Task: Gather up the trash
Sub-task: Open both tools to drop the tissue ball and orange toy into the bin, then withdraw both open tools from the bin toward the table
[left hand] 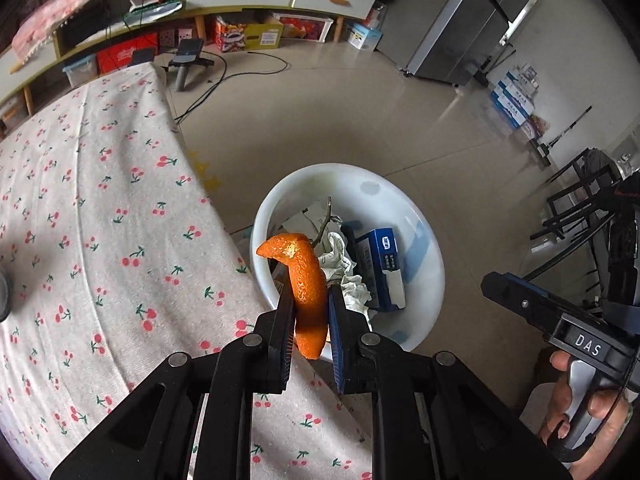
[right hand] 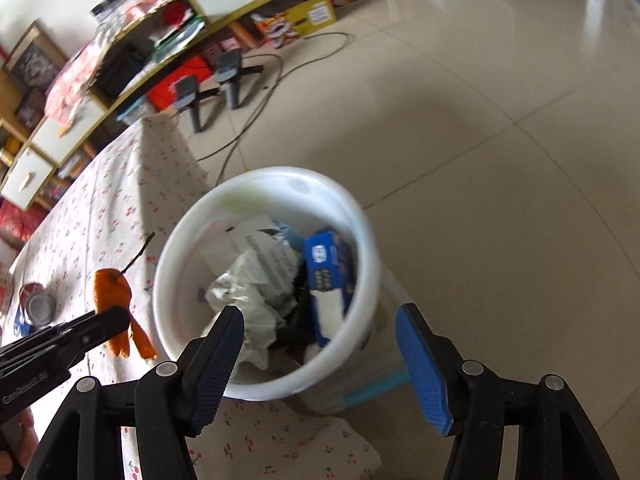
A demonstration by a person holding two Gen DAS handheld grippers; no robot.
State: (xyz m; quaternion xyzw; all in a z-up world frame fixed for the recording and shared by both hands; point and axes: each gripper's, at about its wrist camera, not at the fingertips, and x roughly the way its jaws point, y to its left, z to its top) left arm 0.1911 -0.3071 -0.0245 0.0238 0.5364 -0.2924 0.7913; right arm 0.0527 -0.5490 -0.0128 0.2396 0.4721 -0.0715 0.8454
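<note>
My left gripper (left hand: 310, 300) is shut on a curled orange peel (left hand: 306, 280) and holds it over the table's edge, just short of the white trash bin (left hand: 428, 248). The bin stands on the floor beside the table and holds crumpled paper (left hand: 344, 272) and a blue box (left hand: 380, 264). In the right wrist view the peel (right hand: 112, 292) hangs left of the bin (right hand: 176, 248), pinched by the left gripper's fingers (right hand: 104, 322). My right gripper (right hand: 320, 328) is open and empty, above the bin's near rim.
The table wears a cherry-print cloth (left hand: 100, 220). A metal can (right hand: 38, 308) stands on it at the left. Cables (left hand: 224, 80) and gripper stands (right hand: 228, 76) lie on the tiled floor beyond. Black chairs (left hand: 580, 204) stand at the right.
</note>
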